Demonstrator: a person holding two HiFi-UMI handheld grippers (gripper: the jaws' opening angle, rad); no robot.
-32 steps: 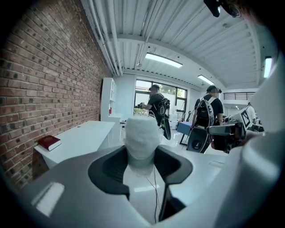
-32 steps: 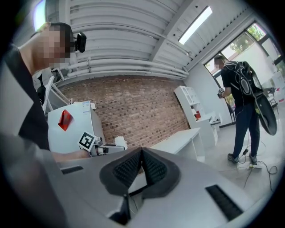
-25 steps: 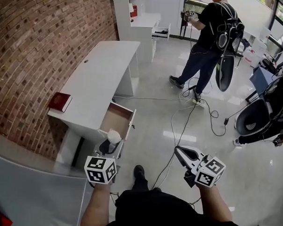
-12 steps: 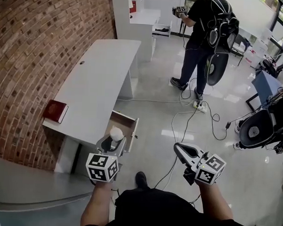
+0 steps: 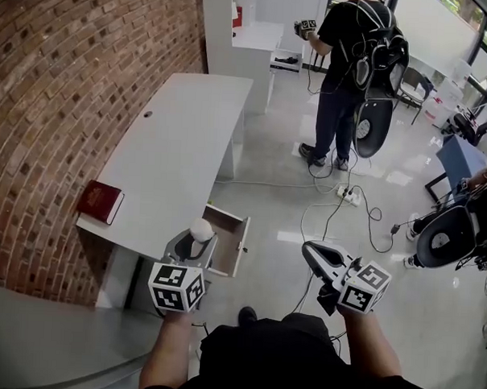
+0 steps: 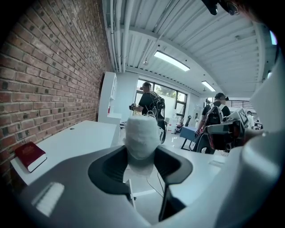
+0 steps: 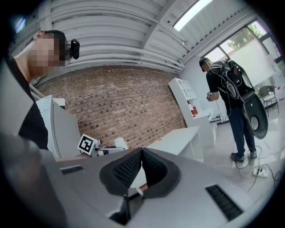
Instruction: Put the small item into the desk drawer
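Left gripper [image 6: 141, 165]: the jaws are clamped on the small white item [image 6: 141, 133], one pad on each side of its lower part.
Small white item: it stands upright between the left jaws, and its rounded, fuzzy-looking top rises above them. In the head view the item [image 5: 200, 229] is over the near corner of the desk, just beside the open drawer, not inside it.
Right gripper [image 7: 141, 153]: the jaws are together and nothing is between them. In the head view this gripper [image 5: 309, 251] is over the floor, to the right of the drawer and well apart from it.
Desk [image 5: 181, 139]: white and long, it stands along the brick wall [image 5: 63, 77].
Drawer [image 5: 243, 244]: it is pulled out at the near end of the desk, and the inside looks brownish.
Red book [image 5: 100, 201]: it lies flat on the near left corner of the desk top.
Other person [image 5: 350, 57]: stands with the back to us near the white shelf unit [image 5: 226, 28], beyond the far end of the desk.
Floor: a power strip [image 5: 348, 195] and cables lie near that person's feet.
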